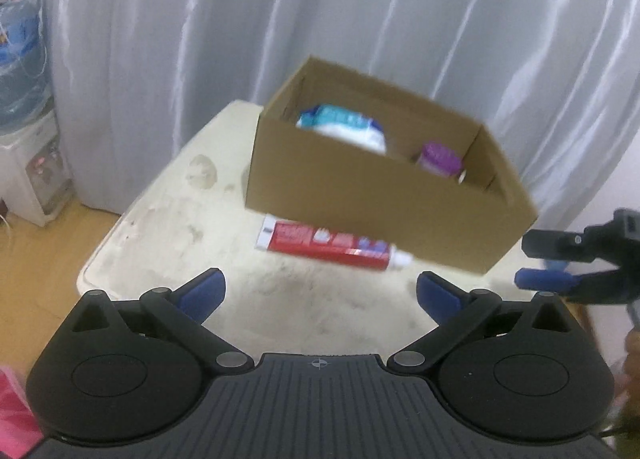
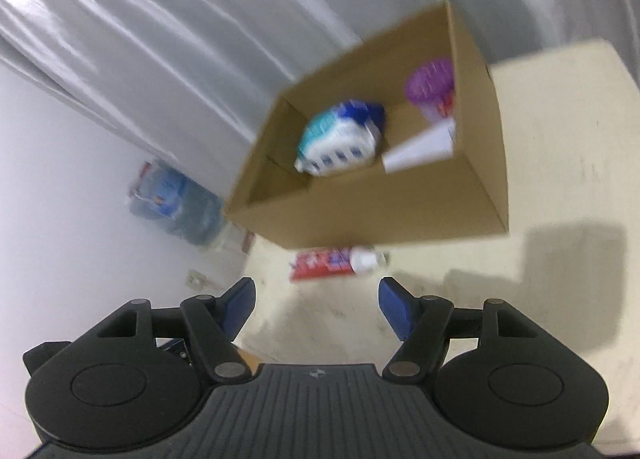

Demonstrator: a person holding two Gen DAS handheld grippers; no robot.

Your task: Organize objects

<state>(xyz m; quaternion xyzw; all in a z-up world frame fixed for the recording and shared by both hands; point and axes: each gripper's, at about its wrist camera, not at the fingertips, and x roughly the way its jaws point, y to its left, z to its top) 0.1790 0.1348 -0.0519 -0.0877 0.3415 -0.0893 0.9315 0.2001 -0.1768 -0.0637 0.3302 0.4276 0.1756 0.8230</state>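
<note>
An open cardboard box (image 1: 376, 219) (image 2: 472, 195) stands on the cream table (image 1: 168, 251) (image 2: 560, 147). Inside lie a white and blue packet (image 1: 344, 127) (image 2: 340, 139), a purple-lidded jar (image 1: 438, 157) (image 2: 430, 83) and a white carton (image 2: 420, 149). A red toothpaste tube (image 1: 328, 245) (image 2: 332, 261) lies on the table against the box's near wall. My left gripper (image 1: 320, 291) is open and empty, just short of the tube. My right gripper (image 2: 316, 301) (image 1: 536, 259) is open too, nothing between its blue pads, and shows at the right edge of the left wrist view.
White curtains (image 1: 240, 19) hang behind the table. A water dispenser with a bottle (image 1: 24, 107) (image 2: 180, 203) stands on the wooden floor (image 1: 36, 259) at the left. Something pink (image 1: 12, 411) lies at the lower left corner.
</note>
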